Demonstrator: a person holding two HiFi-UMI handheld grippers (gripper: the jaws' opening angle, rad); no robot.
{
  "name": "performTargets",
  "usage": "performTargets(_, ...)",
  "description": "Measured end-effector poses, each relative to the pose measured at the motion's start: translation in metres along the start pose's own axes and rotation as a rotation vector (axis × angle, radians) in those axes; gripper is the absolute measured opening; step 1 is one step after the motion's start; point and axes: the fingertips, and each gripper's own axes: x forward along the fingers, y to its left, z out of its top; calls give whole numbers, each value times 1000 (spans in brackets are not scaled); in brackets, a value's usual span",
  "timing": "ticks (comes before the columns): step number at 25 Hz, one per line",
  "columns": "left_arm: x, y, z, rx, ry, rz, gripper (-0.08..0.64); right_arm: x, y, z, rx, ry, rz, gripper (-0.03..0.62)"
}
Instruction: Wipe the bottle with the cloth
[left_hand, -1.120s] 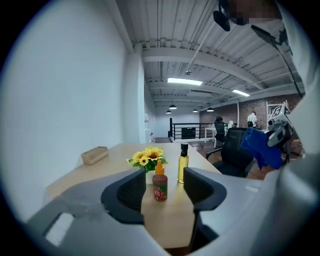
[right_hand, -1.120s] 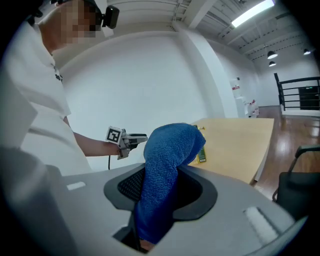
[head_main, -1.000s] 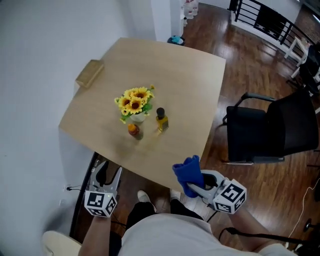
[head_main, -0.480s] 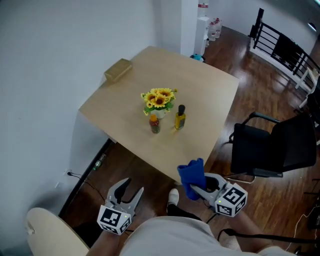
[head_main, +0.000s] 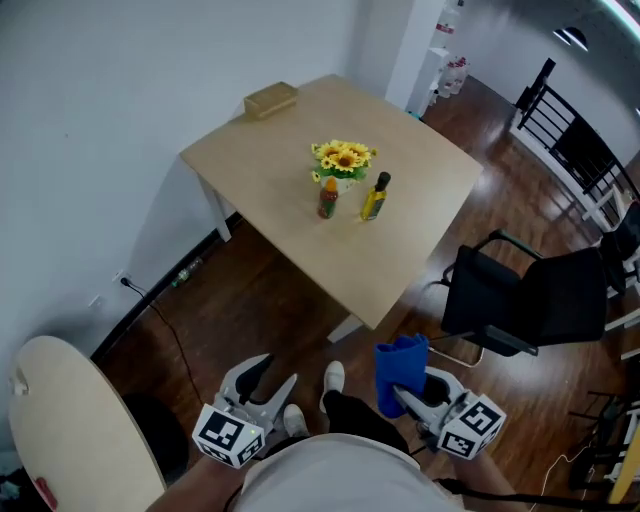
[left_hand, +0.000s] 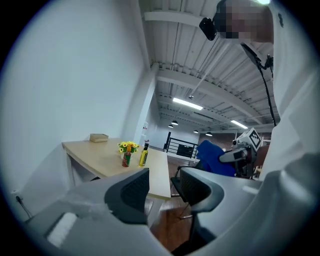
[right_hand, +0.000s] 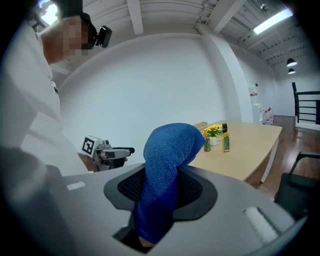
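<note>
A yellow bottle (head_main: 374, 198) with a black cap stands on the wooden table (head_main: 290, 200), beside a small red bottle (head_main: 327, 200) and a pot of sunflowers (head_main: 343, 160). Both grippers are far from the table, low by my body above the floor. My right gripper (head_main: 405, 393) is shut on a blue cloth (head_main: 401, 370), which drapes up out of its jaws (right_hand: 165, 170). My left gripper (head_main: 264, 375) is open with nothing between its fingers (left_hand: 134, 187). The yellow bottle (left_hand: 143, 154) shows small and distant in the left gripper view and also in the right gripper view, where the bottle (right_hand: 226, 141) stands by the flowers.
A black chair (head_main: 530, 295) stands to the right of the table. A wooden block (head_main: 270, 98) lies at the table's far corner. A pale round tabletop (head_main: 70, 430) is at my lower left. A cable (head_main: 170, 320) runs over the wooden floor near the white wall.
I have backed away from the table: it now sits farther off and higher in the head view. Both grippers stayed near my body, the right still holding the cloth.
</note>
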Motion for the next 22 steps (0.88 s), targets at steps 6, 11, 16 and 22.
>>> performTargets(6,-9,-41,1,21,-57,27,201,-40,11,-16,-41,-10,12,155)
performTargets(11,1,-94,-8,28,-37,45,198,-87,4,-18,-85,-34,44,155)
performTargets(16,38,-168,-12,39,-43,33,187,-155,-29,-37,-86,-46,28,155)
performTargets(22,73,-257,-2,88,-46,-22,187,-225,-56,-56,-77,-39,18,153)
